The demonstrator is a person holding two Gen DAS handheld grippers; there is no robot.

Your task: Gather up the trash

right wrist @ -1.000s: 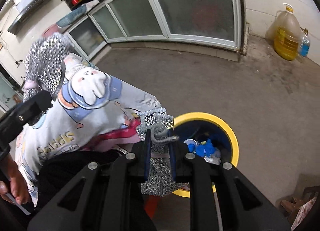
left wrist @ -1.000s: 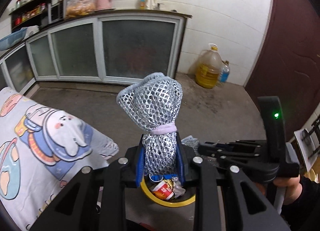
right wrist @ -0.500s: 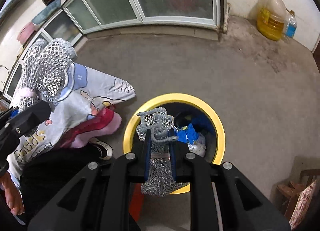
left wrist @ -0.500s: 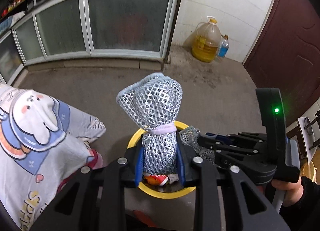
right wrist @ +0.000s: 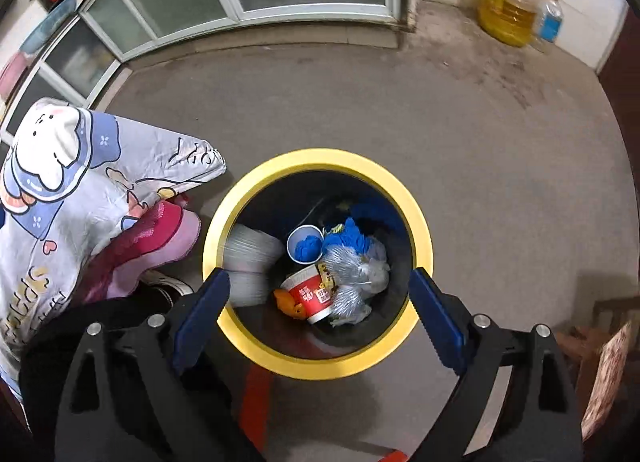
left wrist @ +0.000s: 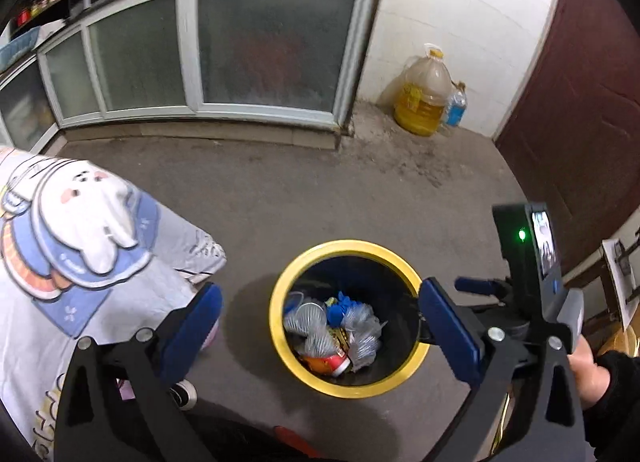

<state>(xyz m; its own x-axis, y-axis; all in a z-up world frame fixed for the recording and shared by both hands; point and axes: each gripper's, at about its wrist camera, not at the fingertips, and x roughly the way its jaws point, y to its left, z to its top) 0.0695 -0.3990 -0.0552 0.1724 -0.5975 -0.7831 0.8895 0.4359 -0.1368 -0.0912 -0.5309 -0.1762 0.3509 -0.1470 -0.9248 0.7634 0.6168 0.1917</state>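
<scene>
A yellow-rimmed bin (left wrist: 280, 282) (right wrist: 304, 160) stands on the grey floor. Inside lie two silver mesh net sleeves (left wrist: 362, 328) (right wrist: 354, 276), a red noodle cup (right wrist: 310, 294) (left wrist: 326, 362), a blue rag (right wrist: 352, 238) and clear plastic cups (right wrist: 248, 258). My left gripper (left wrist: 320, 326) is open and empty above the bin, jaws wide apart. My right gripper (right wrist: 318, 308) is open and empty, straddling the bin's near rim. The right gripper's body (left wrist: 524, 286) shows at the right of the left wrist view.
A cartoon-print cloth (left wrist: 60, 246) (right wrist: 72, 182) hangs at the left beside the bin. A glass-door cabinet (left wrist: 260, 50) lines the back wall. A yellow oil jug (left wrist: 424, 94) and a small bottle (left wrist: 456, 106) stand in the corner by a dark red door (left wrist: 580, 82).
Both grippers opened and let go of their mesh net sleeves, which now lie in the bin. Both grippers have moved over the bin.
</scene>
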